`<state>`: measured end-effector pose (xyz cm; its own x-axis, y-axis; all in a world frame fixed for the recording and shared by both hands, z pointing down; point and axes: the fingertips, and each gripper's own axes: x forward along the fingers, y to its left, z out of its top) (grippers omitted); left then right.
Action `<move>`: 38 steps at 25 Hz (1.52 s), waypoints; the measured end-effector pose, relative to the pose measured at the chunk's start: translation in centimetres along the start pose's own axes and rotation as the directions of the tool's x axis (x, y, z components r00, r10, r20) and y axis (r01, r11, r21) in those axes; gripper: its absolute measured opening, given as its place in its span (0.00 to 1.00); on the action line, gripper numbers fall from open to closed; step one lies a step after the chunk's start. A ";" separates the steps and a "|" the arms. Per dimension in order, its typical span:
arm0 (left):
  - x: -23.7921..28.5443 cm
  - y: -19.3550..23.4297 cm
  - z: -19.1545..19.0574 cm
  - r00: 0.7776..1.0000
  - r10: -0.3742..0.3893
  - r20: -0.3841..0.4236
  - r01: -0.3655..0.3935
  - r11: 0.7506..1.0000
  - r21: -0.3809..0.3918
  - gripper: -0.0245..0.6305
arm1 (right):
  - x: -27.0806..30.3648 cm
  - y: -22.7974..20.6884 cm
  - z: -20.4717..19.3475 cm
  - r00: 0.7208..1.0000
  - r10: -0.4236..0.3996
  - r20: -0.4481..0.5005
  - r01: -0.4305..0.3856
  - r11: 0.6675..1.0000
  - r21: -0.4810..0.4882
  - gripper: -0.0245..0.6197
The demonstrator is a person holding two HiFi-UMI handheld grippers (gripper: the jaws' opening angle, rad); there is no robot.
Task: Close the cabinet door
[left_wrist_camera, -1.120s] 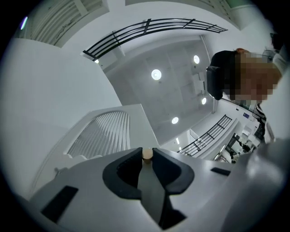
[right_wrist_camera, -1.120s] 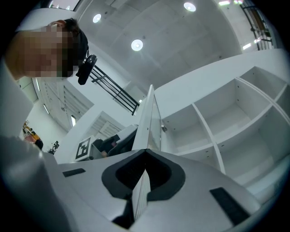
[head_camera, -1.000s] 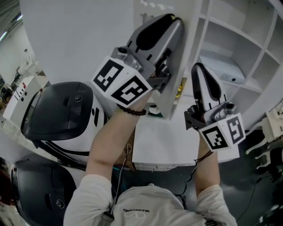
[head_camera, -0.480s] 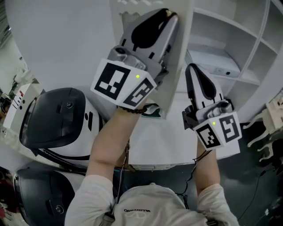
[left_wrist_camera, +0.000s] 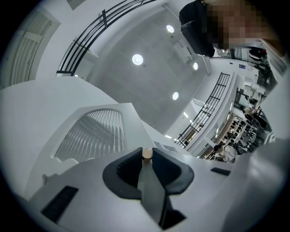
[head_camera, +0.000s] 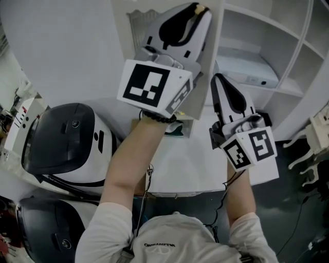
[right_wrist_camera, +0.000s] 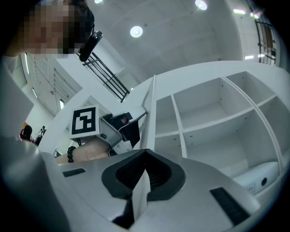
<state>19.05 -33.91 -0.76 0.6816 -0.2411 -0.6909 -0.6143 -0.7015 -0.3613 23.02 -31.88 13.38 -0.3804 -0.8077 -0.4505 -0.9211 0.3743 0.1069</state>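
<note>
1. The white cabinet (head_camera: 267,46) fills the upper right of the head view. Its shelf compartments are open to view.
2. The cabinet door (head_camera: 201,102) is open. It is swung out from the shelves, and its free edge (right_wrist_camera: 152,104) points toward the person. It stands between the two grippers, left of the open compartments.
3. A white counter (head_camera: 190,164) lies below the door and in front of the person.
4. Two white machines with dark domed covers (head_camera: 61,138) stand at the left, well apart from the cabinet.
5. The left gripper (head_camera: 198,10) points up along the left face of the door.
   - In the left gripper view, its jaws (left_wrist_camera: 144,156) are clamped at a narrow gap on the door panel.
   - The panel runs edge-on between the black pads.
   - The right gripper view shows this gripper pressed against the door from the far side.
6. The right gripper (head_camera: 218,79) sits lower and to the right of the left one, just beside the door edge.
   - In the right gripper view, the white door edge passes straight between its jaws (right_wrist_camera: 145,152).
   - The pads are closed onto the edge on both sides.
7. A white box-shaped device (head_camera: 247,69) rests on a lower shelf of the cabinet.
8. A dark bead bracelet (head_camera: 157,118) circles the left wrist.
</note>
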 end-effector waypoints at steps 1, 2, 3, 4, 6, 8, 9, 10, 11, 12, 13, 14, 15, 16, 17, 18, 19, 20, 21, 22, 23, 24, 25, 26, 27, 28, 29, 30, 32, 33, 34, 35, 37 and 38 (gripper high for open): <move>0.3 0.0 -0.3 1.000 0.004 -0.007 -0.004 1.000 0.008 0.15 | 0.1 -0.2 -0.3 1.000 -0.002 -0.003 0.002 1.000 0.000 0.05; 0.6 0.0 -0.6 1.000 0.009 -0.013 -0.009 1.000 0.016 0.15 | 0.1 -0.5 -0.6 1.000 -0.006 -0.006 0.006 1.000 0.001 0.05; 0.8 0.0 -0.9 1.000 0.014 -0.016 -0.014 1.000 0.023 0.15 | 0.2 -0.7 -0.9 1.000 -0.010 -0.011 0.010 1.000 0.003 0.05; 1.1 -0.1 -1.1 1.000 0.019 -0.018 -0.019 0.999 0.031 0.15 | 0.3 -1.0 -1.2 1.000 -0.014 -0.017 0.014 1.000 0.006 0.05; 1.5 0.0 -1.4 0.999 0.032 -0.013 -0.031 0.998 0.051 0.15 | 0.4 -1.7 -1.9 0.999 -0.025 -0.029 0.026 1.000 0.012 0.05; 1.7 -0.1 -1.6 0.999 0.042 -0.010 -0.041 0.997 0.070 0.15 | 0.5 -2.3 -2.4 0.998 -0.041 -0.038 0.042 0.999 0.014 0.05; 1.8 -0.1 -1.8 0.999 0.043 -0.010 -0.042 0.996 0.080 0.15 | 0.5 -2.6 -2.6 0.998 -0.050 -0.041 0.051 0.999 0.014 0.05; 1.9 -0.1 -1.9 0.999 0.043 -0.008 -0.042 0.995 0.089 0.15 | 0.5 -2.9 -2.8 0.997 -0.057 -0.042 0.058 0.998 0.015 0.05; 2.0 -0.1 -2.1 0.999 0.042 -0.007 -0.041 0.995 0.096 0.15 | 0.6 -3.1 -2.9 0.997 -0.063 -0.043 0.064 0.998 0.018 0.05; 2.2 -0.1 -2.3 0.999 0.042 -0.006 -0.042 0.994 0.102 0.15 | 0.7 -3.3 -3.1 0.997 -0.066 -0.043 0.067 0.998 0.019 0.05; 2.3 -0.1 -2.5 0.999 0.043 -0.007 -0.042 0.993 0.106 0.15 | 0.8 -3.5 -3.1 0.997 -0.069 -0.043 0.070 0.997 0.017 0.05; 2.5 0.0 -2.7 0.999 0.044 -0.008 -0.043 0.993 0.110 0.15 | 0.9 -3.8 -3.2 0.997 -0.072 -0.042 0.072 0.997 0.014 0.05; 2.7 0.0 -2.9 0.999 0.045 -0.010 -0.044 0.993 0.113 0.15 | 1.0 -4.0 -3.2 0.996 -0.074 -0.041 0.074 0.997 0.011 0.05; 2.8 0.0 -3.1 0.999 0.046 -0.012 -0.045 0.992 0.117 0.15 | 1.1 -4.2 -3.2 0.996 -0.075 -0.039 0.075 0.997 0.009 0.05; 2.9 0.0 -3.2 0.999 0.047 -0.014 -0.045 0.991 0.122 0.15 | 1.3 -4.3 -3.3 0.996 -0.075 -0.038 0.075 0.997 0.008 0.05; 3.0 0.0 -3.4 0.999 0.049 -0.019 -0.046 0.991 0.130 0.15 | 1.4 -4.4 -3.4 0.996 -0.074 -0.040 0.075 0.997 0.006 0.05; 3.1 0.0 -3.6 0.998 0.050 -0.026 -0.046 0.989 0.139 0.15 | 1.6 -4.5 -3.6 0.996 -0.074 -0.045 0.075 0.997 0.002 0.05; 3.3 0.1 -3.9 0.998 0.051 -0.033 -0.045 0.988 0.149 0.15 | 1.8 -4.6 -3.7 0.996 -0.076 -0.052 0.076 0.997 -0.003 0.05; 3.5 0.1 -4.1 0.998 0.052 -0.040 -0.045 0.987 0.156 0.15 | 2.0 -4.8 -4.0 0.995 -0.080 -0.060 0.080 0.997 -0.007 0.05; 3.7 0.1 -4.3 0.998 0.052 -0.045 -0.044 0.986 0.158 0.15 | 2.1 -5.1 -4.2 0.994 -0.086 -0.066 0.085 0.996 -0.008 0.05; 3.9 0.1 -4.4 0.997 0.053 -0.048 -0.045 0.986 0.158 0.15 | 2.2 -5.4 -4.4 0.993 -0.091 -0.069 0.091 0.996 -0.006 0.05; 4.0 0.2 -4.6 0.997 0.055 -0.049 -0.047 0.986 0.160 0.15 | 2.4 -5.6 -4.6 0.993 -0.095 -0.071 0.095 0.995 -0.004 0.05; 4.2 0.2 -4.7 0.997 0.057 -0.051 -0.048 0.985 0.164 0.15 | 2.5 -5.9 -4.9 0.992 -0.099 -0.071 0.100 0.995 -0.001 0.05; 4.3 0.2 -4.8 0.997 0.056 -0.053 -0.046 0.985 0.167 0.15 | 2.6 -6.1 -5.0 0.992 -0.103 -0.070 0.104 0.995 0.002 0.05; 4.4 0.2 -4.9 0.997 0.053 -0.058 -0.043 0.985 0.165 0.15 | 2.7 -6.4 -5.2 0.992 -0.107 -0.067 0.108 0.994 0.003 0.05; 4.6 0.2 -5.1 0.997 0.050 -0.063 -0.039 0.986 0.161 0.15 | 2.8 -6.6 -5.2 0.992 -0.112 -0.066 0.112 0.994 0.004 0.05; 4.7 0.3 -5.4 0.997 0.048 -0.066 -0.037 0.986 0.160 0.15 | 2.8 -6.7 -5.3 0.991 -0.116 -0.064 0.116 0.993 0.005 0.05; 4.7 0.3 -5.5 0.996 0.048 -0.069 -0.037 0.987 0.158 0.15 | 2.9 -6.8 -5.3 0.991 -0.118 -0.063 0.119 0.993 0.007 0.05; 4.8 0.4 -5.8 0.996 0.049 -0.072 -0.037 0.988 0.151 0.15 | 3.1 -7.0 -5.6 0.991 -0.117 -0.067 0.118 0.993 0.008 0.05; 4.9 0.5 -6.0 0.996 0.049 -0.074 -0.038 0.989 0.146 0.15 | 3.1 -7.0 -5.8 0.991 -0.116 -0.071 0.117 0.993 0.007 0.05; 5.0 0.5 -6.2 0.996 0.049 -0.078 -0.038 0.989 0.143 0.15 | 3.2 -7.2 -6.0 0.991 -0.115 -0.073 0.116 0.993 0.007 0.05; 5.2 0.6 -6.5 0.995 0.051 -0.083 -0.038 0.988 0.148 0.15 | 3.2 -7.3 -6.1 0.991 -0.115 -0.074 0.116 0.993 0.009 0.05; 5.6 0.8 -7.0 0.994 0.062 -0.087 -0.045 0.983 0.178 0.15 | 3.3 -7.5 -6.3 0.991 -0.115 -0.072 0.116 0.993 0.014 0.05; 5.8 0.9 -7.2 0.994 0.066 -0.089 -0.048 0.981 0.190 0.15 | 3.4 -7.5 -6.4 0.991 -0.113 -0.072 0.114 0.993 0.014 0.05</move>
<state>25.30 -40.75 -0.57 0.6724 -0.3458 -0.6544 -0.7106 -0.5489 -0.4402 28.13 -40.33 16.68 -0.2790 -0.8755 -0.3945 -0.9573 0.2861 0.0420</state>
